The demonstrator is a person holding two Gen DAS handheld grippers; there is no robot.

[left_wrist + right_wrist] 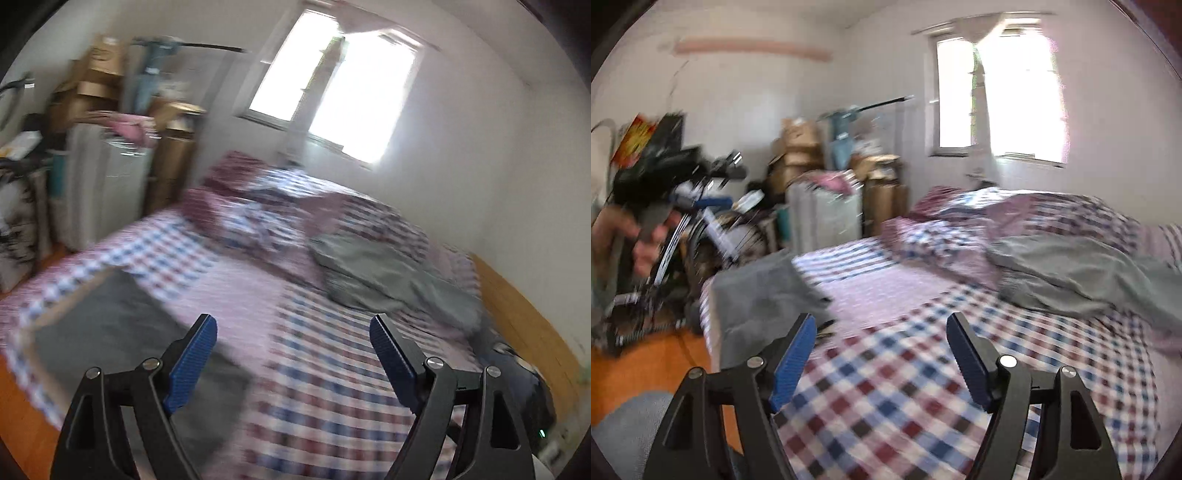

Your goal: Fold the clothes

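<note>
A dark grey folded garment (110,332) (764,295) lies flat on the near left corner of the bed. Further right on the bed is a crumpled grey-green garment (388,273) (1089,273). My left gripper (293,325) hangs open above the checked sheet (314,406), just right of the folded garment, with nothing between its blue pads. My right gripper (881,325) is open too, over the sheet (886,406) between the two garments, and holds nothing. In the right wrist view a hand (646,240) grips a blurred black handle at the far left. Both views are motion-blurred.
A bunched checked duvet (258,206) (997,218) fills the far end of the bed. Cardboard boxes (96,85), a white cabinet (107,184) and a bicycle (713,236) crowd the left side. Orange floor (646,362) lies below the bed's left edge. A bright window (332,88) is behind.
</note>
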